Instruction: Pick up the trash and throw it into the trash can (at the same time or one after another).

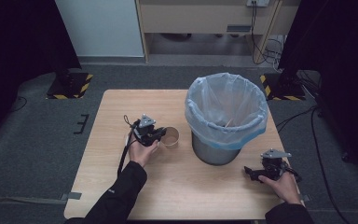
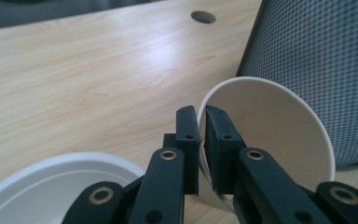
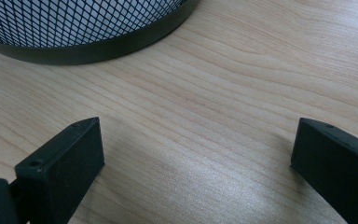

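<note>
The left gripper [image 2: 201, 140] is clamped on the rim of a paper cup [image 2: 270, 140] — one jaw inside the wall, one outside. The cup lies on its side on the table [image 1: 121, 105], mouth toward the tool, with the mesh bin [image 2: 317, 60] just beyond it. It is likely very light, thin and easily crushed, so a rim pinch suits it. Pale tan outside, white within. A white plate [image 2: 42, 186] sits below the jaws. The right gripper [image 3: 196, 168] rests apart, jaws wide.
</note>
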`<state>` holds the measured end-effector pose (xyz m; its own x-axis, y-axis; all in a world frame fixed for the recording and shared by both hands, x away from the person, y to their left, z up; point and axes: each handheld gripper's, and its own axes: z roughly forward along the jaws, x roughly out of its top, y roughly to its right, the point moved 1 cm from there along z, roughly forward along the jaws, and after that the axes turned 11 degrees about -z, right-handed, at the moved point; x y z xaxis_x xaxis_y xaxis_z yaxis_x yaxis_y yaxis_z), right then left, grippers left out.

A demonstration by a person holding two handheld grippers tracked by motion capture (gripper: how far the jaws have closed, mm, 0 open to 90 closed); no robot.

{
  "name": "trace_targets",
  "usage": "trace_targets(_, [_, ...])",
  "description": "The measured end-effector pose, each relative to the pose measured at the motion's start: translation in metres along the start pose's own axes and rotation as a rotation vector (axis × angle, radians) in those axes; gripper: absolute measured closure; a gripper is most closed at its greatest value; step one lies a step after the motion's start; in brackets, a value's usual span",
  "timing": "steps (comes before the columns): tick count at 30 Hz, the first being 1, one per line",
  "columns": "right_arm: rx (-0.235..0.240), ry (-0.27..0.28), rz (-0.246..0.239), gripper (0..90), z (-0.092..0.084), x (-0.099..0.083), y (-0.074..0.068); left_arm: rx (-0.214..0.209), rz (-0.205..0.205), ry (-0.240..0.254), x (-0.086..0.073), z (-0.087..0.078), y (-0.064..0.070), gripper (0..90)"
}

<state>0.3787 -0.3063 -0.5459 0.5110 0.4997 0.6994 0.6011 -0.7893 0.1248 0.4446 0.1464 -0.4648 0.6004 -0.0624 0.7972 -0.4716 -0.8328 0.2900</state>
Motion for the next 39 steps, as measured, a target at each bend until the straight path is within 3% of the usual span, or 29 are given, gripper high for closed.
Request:
trace_targets(6, [0.0, 0.0, 0.0, 2.7, 0.0, 0.0, 0.0, 0.002, 0.01, 0.035, 0.005, -0.014, -0.001, 84.0])
trace_targets(12, [0.0, 0.0, 0.0, 2.7, 0.0, 0.0, 0.0, -0.004, -0.008, 0.081, 0.011, -0.029, -0.005, 84.0])
trace_targets(32, [0.0, 0.0, 0.0, 2.7, 0.0, 0.0, 0.0, -0.075, -0.056, 0.361, 0.052, -0.104, -0.001, 84.1])
trace_targets(39, [0.0, 0.0, 0.0, 2.7, 0.0, 0.0, 0.0, -0.105, -0.052, 0.44, 0.061, -0.125, 0.005, 84.1])
